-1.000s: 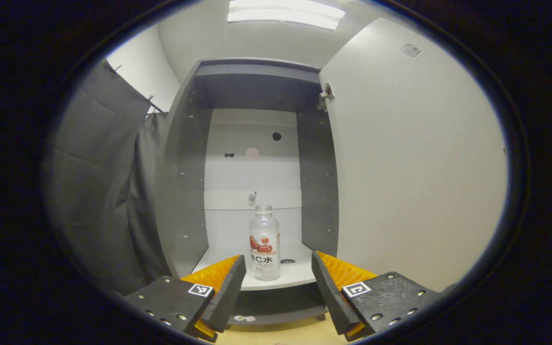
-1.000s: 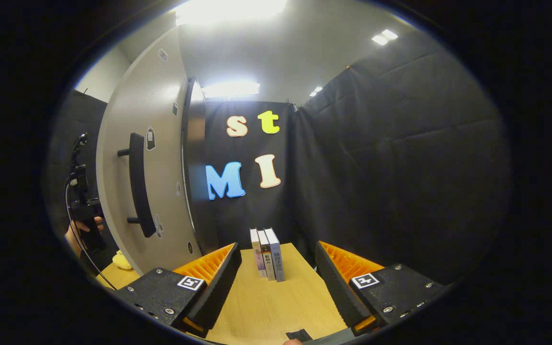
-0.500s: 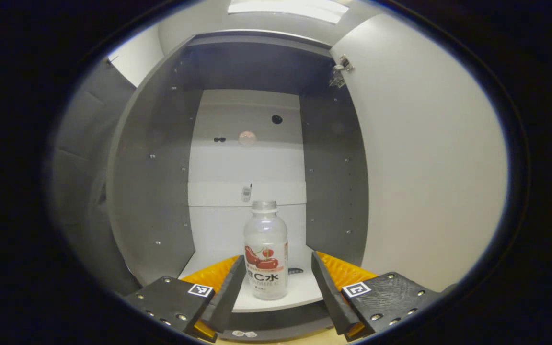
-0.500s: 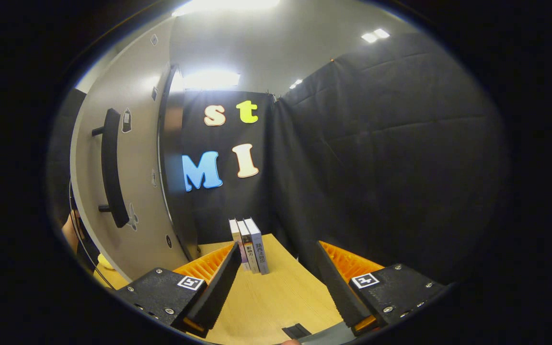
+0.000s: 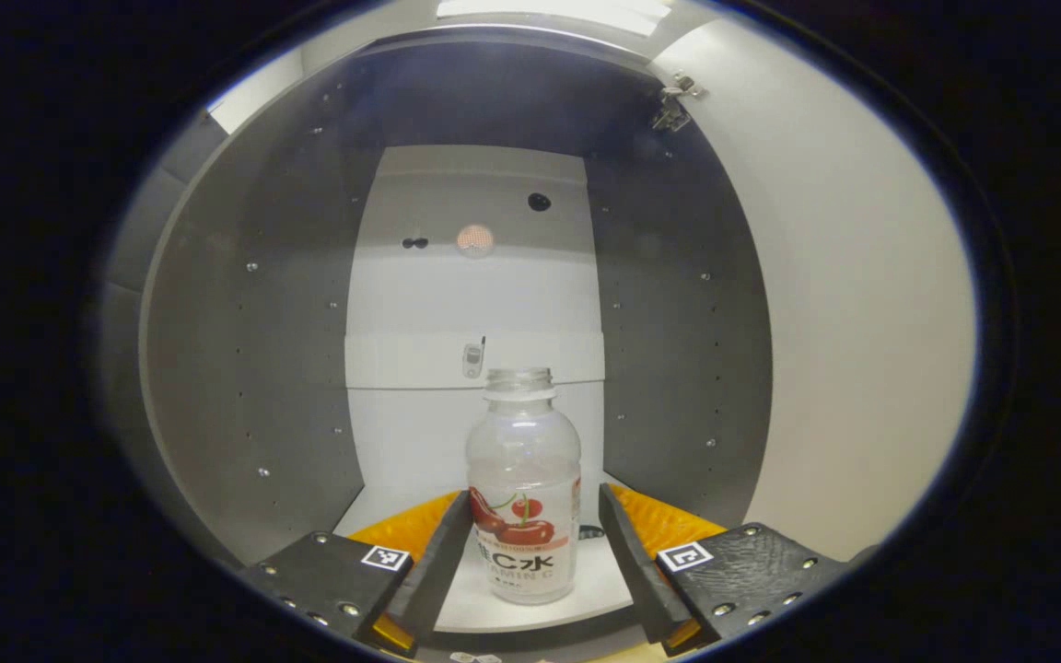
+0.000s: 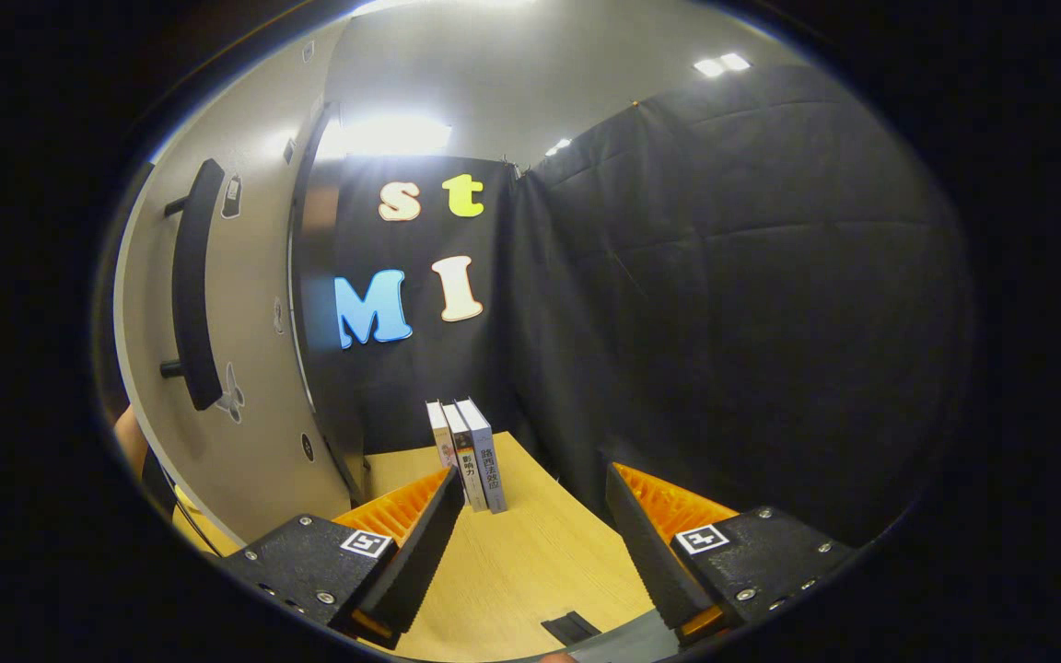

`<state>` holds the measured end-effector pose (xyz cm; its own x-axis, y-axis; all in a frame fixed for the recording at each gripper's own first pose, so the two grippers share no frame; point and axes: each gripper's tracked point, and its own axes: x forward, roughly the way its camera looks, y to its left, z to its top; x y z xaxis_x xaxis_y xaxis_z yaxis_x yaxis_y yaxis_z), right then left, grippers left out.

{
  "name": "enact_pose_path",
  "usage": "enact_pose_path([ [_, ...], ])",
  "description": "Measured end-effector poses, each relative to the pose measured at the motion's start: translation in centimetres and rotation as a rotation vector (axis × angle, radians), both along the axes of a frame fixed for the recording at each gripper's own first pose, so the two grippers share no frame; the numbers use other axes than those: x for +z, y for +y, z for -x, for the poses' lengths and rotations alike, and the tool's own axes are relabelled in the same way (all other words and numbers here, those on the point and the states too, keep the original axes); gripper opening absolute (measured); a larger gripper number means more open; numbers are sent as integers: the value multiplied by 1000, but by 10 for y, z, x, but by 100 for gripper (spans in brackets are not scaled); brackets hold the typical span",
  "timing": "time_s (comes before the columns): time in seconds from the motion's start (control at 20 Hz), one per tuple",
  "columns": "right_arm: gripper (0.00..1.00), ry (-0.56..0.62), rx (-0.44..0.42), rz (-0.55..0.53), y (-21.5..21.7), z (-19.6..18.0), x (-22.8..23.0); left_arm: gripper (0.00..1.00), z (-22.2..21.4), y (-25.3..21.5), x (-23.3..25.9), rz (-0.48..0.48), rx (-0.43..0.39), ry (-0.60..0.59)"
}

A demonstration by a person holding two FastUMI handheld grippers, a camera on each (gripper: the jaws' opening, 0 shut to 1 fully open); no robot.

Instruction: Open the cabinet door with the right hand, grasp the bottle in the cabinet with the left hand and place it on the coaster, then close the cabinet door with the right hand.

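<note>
A clear plastic bottle (image 5: pixel 523 479) with a red fruit label and no cap stands upright on the white cabinet floor (image 5: pixel 475 603), near its front edge. My left gripper (image 5: pixel 533 497) is open, one finger on either side of the bottle's lower half, and a gap shows at the right finger. The cabinet door (image 5: pixel 862 322) stands swung open on the right. In the right gripper view the same door (image 6: pixel 259 387) is at the left with its dark bar handle (image 6: pixel 188 285). My right gripper (image 6: pixel 535 479) is open over the wooden table (image 6: pixel 530 571), holding nothing.
Grey cabinet side walls (image 5: pixel 245 368) close in on both sides of the left gripper. Three books (image 6: pixel 468 456) stand upright on the table by the black cloth wall. A small dark piece (image 6: pixel 572 629) lies near the table's front edge. Part of a hand (image 6: pixel 130 442) shows past the door.
The left gripper has gone forward into the cabinet, so the bottle now stands between its fingers. The right gripper view has shifted, the door handle sliding further left.
</note>
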<state>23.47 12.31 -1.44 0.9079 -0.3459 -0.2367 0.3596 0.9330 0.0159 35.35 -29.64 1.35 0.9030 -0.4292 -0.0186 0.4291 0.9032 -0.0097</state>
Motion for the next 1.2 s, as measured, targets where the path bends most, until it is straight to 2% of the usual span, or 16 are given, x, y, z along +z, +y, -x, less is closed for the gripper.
enact_pose_path([
  [0.05, 96, 0, -3, 5, 0, 1, -2, 82, -2, -1, -3, -10, 2, 2],
  [0.2, 95, -2, 2, 2, 2, -2, -1, 82, -9, -2, -16, -30, 11, 39],
  [0.25, 95, -2, 6, -1, 3, -3, -3, 75, -8, -1, -16, -20, 13, 48],
  [0.3, 95, -3, 10, -1, 4, -3, -3, 80, -8, 1, -14, -2, 9, 51],
  [0.35, 96, -4, 12, 0, 4, -2, -3, 74, -7, 2, -13, 8, 9, 53],
  [0.4, 96, -5, 16, 0, 4, -1, -3, 78, -5, 4, -12, 14, 11, 54],
  [0.45, 96, -6, 22, -2, 4, -2, -3, 74, -2, 6, -8, 19, 10, 50],
  [0.55, 95, -9, 34, -1, 4, -1, -1, 70, 7, 16, 2, 23, 15, 29],
  [0.6, 95, -13, 40, 0, 4, -1, 0, 74, 12, 21, 8, 22, 23, 16],
  [0.85, 96, -28, 88, -3, 7, -2, 5, 70, 43, 48, 22, 34, 45, -22],
  [0.9, 96, -30, 98, -1, 8, -1, 6, 78, 51, 52, 26, 32, 48, -34],
  [0.95, 95, -32, 109, 0, 9, 0, 6, 78, 58, 57, 29, 29, 50, -42],
  [1.05, 95, -39, 135, -2, 13, 0, 8, 74, 73, 66, 32, 18, 65, -44],
  [1.2, 95, -49, 172, 1, 19, 2, 11, 74, 97, 90, 28, 21, 98, -42],
])
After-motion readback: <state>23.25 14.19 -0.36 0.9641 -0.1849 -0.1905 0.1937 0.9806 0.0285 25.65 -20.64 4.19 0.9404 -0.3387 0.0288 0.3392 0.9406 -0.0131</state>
